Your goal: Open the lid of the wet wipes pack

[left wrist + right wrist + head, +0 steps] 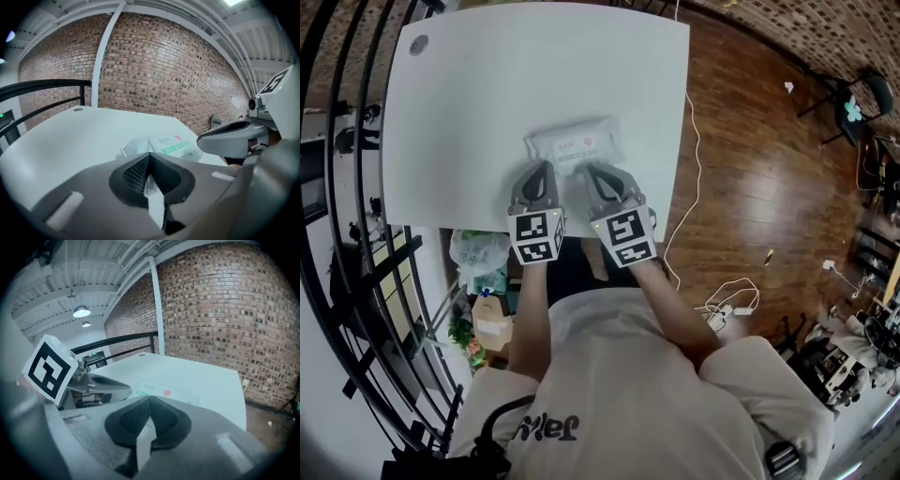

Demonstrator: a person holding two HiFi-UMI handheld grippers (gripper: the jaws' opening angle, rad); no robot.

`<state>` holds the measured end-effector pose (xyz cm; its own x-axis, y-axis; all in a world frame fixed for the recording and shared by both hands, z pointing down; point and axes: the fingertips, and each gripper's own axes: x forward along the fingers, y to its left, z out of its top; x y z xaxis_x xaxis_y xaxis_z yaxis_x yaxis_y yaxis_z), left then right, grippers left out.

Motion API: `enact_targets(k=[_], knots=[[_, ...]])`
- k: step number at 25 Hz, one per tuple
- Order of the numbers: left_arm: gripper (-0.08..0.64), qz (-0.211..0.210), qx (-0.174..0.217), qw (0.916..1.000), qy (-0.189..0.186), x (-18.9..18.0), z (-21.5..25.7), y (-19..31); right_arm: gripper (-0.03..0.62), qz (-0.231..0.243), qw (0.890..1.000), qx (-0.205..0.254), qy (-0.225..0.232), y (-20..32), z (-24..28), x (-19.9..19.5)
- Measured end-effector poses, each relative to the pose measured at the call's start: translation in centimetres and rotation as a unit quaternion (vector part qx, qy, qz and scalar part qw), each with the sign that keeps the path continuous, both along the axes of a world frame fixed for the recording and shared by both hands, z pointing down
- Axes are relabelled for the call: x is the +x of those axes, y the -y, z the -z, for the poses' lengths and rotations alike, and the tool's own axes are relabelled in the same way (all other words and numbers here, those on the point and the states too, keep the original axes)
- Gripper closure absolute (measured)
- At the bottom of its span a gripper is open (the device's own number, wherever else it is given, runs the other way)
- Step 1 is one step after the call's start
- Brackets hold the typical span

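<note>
A white wet wipes pack with a small red mark and green print lies flat on the white table, close to its near edge. Both grippers sit just short of the pack's near side, tips pointing down at it. My left gripper is shut with nothing between its jaws, and so is my right gripper. In the left gripper view the pack shows just past the shut gripper. In the right gripper view the pack lies beyond the shut gripper. I cannot make out the lid.
A black railing runs along the table's left side. Wooden floor with a white cable lies to the right. Bags and a box sit below the near edge. A round grommet marks the far left corner.
</note>
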<state>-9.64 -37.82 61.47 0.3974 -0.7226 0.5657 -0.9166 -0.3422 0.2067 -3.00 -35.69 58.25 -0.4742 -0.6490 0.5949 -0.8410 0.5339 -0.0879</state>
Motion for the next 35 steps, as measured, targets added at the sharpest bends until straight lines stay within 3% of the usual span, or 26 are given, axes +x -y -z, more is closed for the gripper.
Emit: enact_targets(k=[7,9,10,12,18,21,28,35], knots=[[0.545,-0.016,0.005,0.9998,0.011,0.5,-0.6,0.1,0.603,0.014,1.0,-0.001,-0.011,-0.5,-1.4,-0.6],[0.545,-0.015,0.007,0.9998,0.012,0.6,-0.5,0.1,0.581,0.031,0.999,0.01,-0.039,-0.6,-1.5,-0.7],[0.545,-0.015,0.007,0.9998,0.012,0.7,-0.5,0.1,0.521,0.04,0.997,0.016,-0.057,-0.6,-1.6,-0.6],[0.545,-0.015,0.009,0.9998,0.013,0.9,-0.5,0.1,0.515,0.059,0.993,0.035,-0.095,-0.4,-1.7,-0.6],[0.545,-0.018,0.012,0.9997,0.013,1.1,0.0,0.0,0.499,0.133,0.962,0.096,-0.216,0.0,-1.9,-0.5],[0.545,-0.016,0.01,0.9998,0.009,1.0,-0.1,0.1,0.492,0.166,0.947,0.107,-0.251,0.2,-2.6,-0.8],[0.545,-0.017,0.007,0.9998,0.011,1.2,-0.2,0.0,0.498,0.199,0.933,0.111,-0.28,0.2,-3.4,-0.8],[0.545,-0.019,0.008,0.9995,0.023,0.6,-0.7,0.2,0.514,0.213,0.928,0.104,-0.286,0.2,-3.8,-1.1]])
